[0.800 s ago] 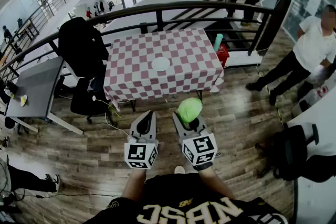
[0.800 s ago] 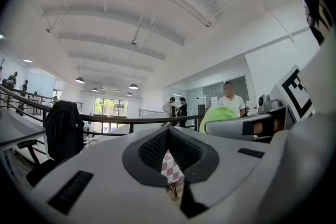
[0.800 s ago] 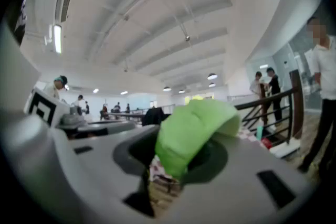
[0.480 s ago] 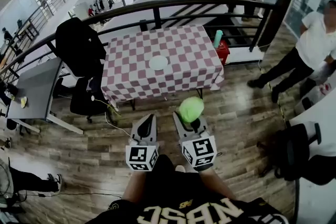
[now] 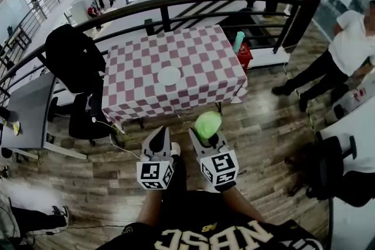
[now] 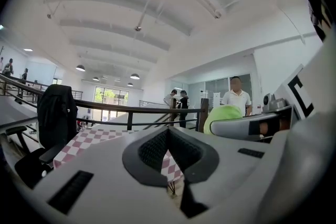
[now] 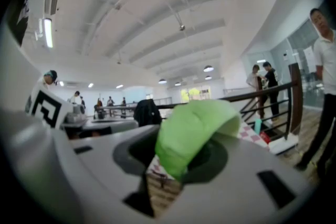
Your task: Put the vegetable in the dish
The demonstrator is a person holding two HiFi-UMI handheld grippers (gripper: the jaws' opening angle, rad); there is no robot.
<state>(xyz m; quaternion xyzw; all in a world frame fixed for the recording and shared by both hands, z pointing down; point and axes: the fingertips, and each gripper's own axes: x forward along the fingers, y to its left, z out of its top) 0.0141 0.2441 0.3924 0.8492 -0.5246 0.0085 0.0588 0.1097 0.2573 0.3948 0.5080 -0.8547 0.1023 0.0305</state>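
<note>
Fingers [image 7: 247, 186] of right gripper [image 5: 206, 133] clamped on vegetable [image 5: 207, 125], green leafy lump bulging up past tips. Left gripper [image 5: 159, 139] just beside, jaws pressed together, nothing between. Dish [image 5: 169, 75] ahead of fingers, slightly left, well apart, mid checkered table [image 5: 135, 61]. Looks like carry step. To do it well: firm squeeze without crushing, bring tips over dish centre, lower close before letting go, left gripper clear of rim. Chair [image 5: 73, 55] left of table.

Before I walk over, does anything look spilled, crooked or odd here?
Nothing stands out: the round white dish sits flat on the pink checked tablecloth, and the green leafy vegetable is held whole in the right tongs.
</note>
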